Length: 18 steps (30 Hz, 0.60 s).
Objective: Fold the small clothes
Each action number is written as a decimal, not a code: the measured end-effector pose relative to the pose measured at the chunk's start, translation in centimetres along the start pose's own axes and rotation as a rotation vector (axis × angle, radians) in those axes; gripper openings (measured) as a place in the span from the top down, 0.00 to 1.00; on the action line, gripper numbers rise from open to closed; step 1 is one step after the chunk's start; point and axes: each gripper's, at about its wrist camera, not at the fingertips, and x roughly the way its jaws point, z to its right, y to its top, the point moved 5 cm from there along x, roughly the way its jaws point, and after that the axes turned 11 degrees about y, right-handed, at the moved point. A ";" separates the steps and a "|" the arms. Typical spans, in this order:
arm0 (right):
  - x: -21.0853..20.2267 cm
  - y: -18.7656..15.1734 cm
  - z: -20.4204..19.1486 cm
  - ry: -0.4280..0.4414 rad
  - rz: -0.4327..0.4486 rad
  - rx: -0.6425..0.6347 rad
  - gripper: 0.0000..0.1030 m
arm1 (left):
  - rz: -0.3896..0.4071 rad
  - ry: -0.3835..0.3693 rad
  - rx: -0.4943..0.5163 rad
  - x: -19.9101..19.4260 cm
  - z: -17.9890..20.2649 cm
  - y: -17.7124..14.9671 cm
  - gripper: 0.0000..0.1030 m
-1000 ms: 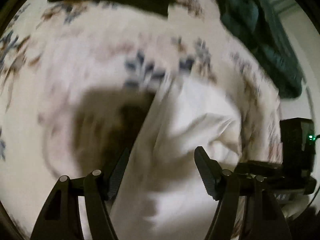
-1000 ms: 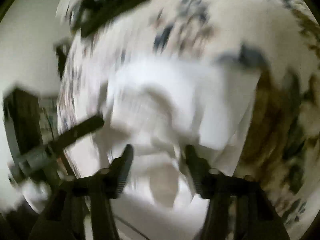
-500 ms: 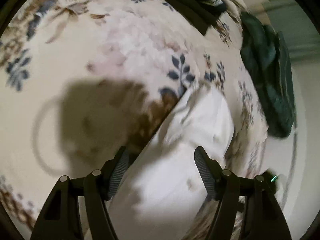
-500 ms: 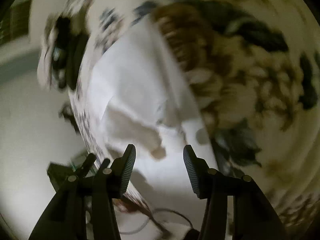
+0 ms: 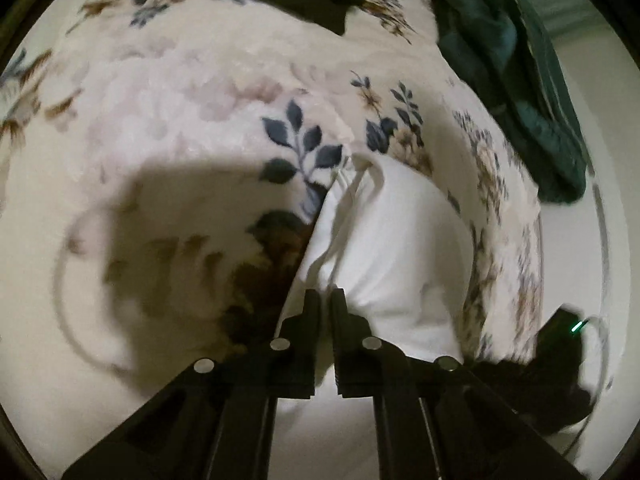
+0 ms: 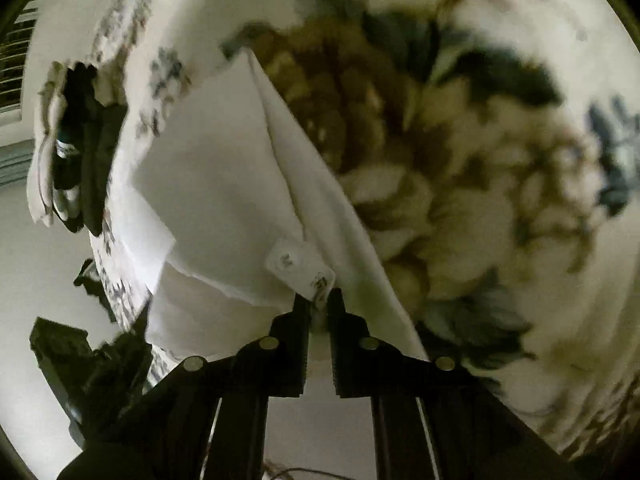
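White garment (image 5: 392,248) lies on the floral bedspread (image 5: 180,128), stretching ahead of both grippers. The left hand-held gripper (image 5: 325,300) pinches its near edge; the right hand-held gripper (image 6: 319,302) pinches the edge beside the label (image 6: 300,266). Both corners look secured, so next likely comes carrying them forward together, evenly.

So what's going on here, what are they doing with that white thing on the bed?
A person is folding a small white garment on a floral blanket, using two handheld grippers. The left gripper is shut on one edge of the garment, and the right gripper is shut on another edge, right by its sewn-in label. The cloth is partly doubled over, but the fold isn't finished. A dark green garment lies farther off on the blanket.
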 end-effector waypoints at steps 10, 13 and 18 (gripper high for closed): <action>-3.4 0.4 2.5 -0.042 -0.044 0.045 0.70 | -0.085 -0.040 -0.065 -1.3 -3.1 -1.5 0.88; -4.6 -0.7 3.5 0.024 -0.023 0.104 0.56 | -0.105 -0.143 -0.180 -2.1 -2.7 -1.7 0.43; -4.7 -2.7 3.6 0.212 -0.020 0.229 0.56 | -0.146 -0.397 -0.382 -2.2 -0.2 -3.2 0.42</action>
